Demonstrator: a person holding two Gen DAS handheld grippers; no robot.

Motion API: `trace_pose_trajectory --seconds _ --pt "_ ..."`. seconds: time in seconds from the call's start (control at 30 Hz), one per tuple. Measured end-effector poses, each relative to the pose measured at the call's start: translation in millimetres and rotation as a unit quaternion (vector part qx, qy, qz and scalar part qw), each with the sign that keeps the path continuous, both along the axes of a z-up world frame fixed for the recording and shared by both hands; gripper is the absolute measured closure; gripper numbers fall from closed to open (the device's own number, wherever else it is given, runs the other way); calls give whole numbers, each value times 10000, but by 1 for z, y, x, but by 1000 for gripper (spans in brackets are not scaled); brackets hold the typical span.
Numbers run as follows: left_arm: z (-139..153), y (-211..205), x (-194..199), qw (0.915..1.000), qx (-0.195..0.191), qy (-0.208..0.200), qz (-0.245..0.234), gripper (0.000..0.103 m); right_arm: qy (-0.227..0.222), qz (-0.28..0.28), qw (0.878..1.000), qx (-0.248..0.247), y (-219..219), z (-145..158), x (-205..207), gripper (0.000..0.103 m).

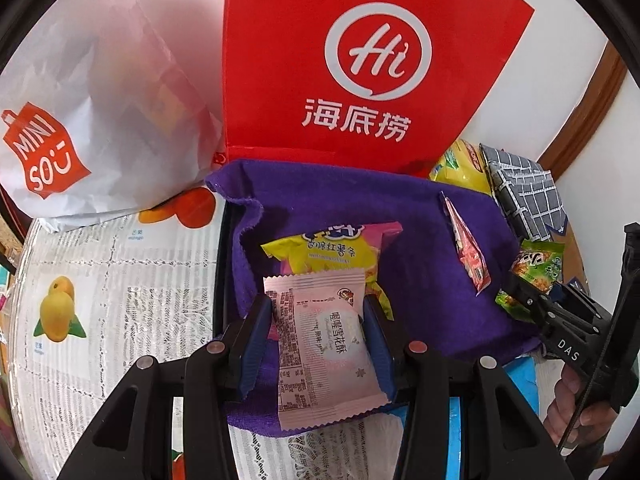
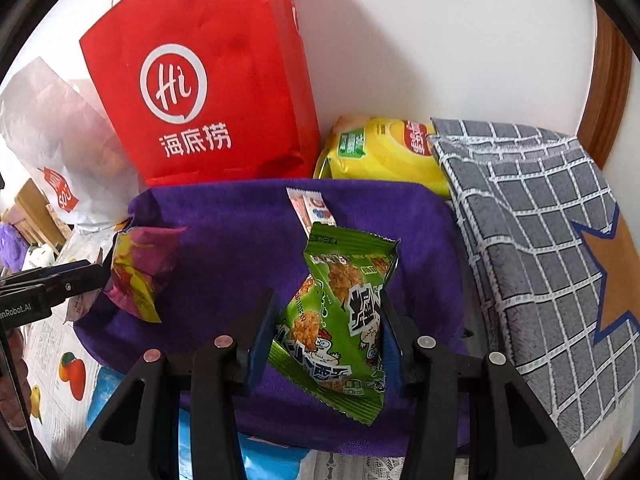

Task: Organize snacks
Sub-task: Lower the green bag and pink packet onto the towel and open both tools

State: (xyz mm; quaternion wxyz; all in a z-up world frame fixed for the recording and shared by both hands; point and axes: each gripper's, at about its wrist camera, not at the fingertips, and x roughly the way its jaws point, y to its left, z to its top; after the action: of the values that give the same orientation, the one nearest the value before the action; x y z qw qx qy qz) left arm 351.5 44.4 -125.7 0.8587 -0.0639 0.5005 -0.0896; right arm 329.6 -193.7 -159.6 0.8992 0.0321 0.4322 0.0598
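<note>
My left gripper (image 1: 318, 312) is shut on a pale pink snack packet (image 1: 324, 344) and holds it over a purple cloth (image 1: 416, 264). A yellow and pink sweet-potato snack bag (image 1: 336, 250) lies on the cloth just beyond it. My right gripper (image 2: 326, 320) is shut on a green chicken-print snack packet (image 2: 340, 320) above the same cloth (image 2: 232, 248). A thin red and white sachet (image 2: 310, 210) lies on the cloth behind it and also shows in the left wrist view (image 1: 466, 246). The right gripper shows at the right edge of the left wrist view (image 1: 524, 292).
A red Haidilao paper bag (image 1: 360, 60) and a white Miniso bag (image 1: 80, 120) stand at the back against the wall. A yellow chip bag (image 2: 384, 152) and a folded grey checked cloth (image 2: 540, 240) lie at the right. A fruit-print tablecloth (image 1: 100, 288) covers the table.
</note>
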Motion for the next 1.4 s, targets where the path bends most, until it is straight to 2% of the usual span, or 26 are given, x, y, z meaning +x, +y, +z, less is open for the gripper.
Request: trace_pose_trajectory --seconds 0.73,0.93,0.97,1.03,1.23,1.3,1.4 --pt "-11 -6 2 9999 -60 103 -104 61 284 -9 9996 -78 -5 -18 8 55" --pt "1 -6 -3 9999 -114 -43 -115 57 16 71 9998 -189 4 -3 1 40" --pt "4 -6 -4 9999 -109 -68 -109 54 -21 63 9997 -233 6 1 -1 36" --pt "11 -7 -8 9998 -116 -144 -113 40 -52 23 9995 -298 7 7 -5 34" --pt "30 -9 -19 9994 -87 -303 -150 40 -12 -63 9994 -345 6 28 -28 30" --pt "39 -9 -24 9992 -56 -359 -155 40 -72 -163 9990 -411 4 39 -40 23" --pt "52 -12 -34 9988 -25 -458 -144 40 -172 -326 9980 -517 1 55 -60 21"
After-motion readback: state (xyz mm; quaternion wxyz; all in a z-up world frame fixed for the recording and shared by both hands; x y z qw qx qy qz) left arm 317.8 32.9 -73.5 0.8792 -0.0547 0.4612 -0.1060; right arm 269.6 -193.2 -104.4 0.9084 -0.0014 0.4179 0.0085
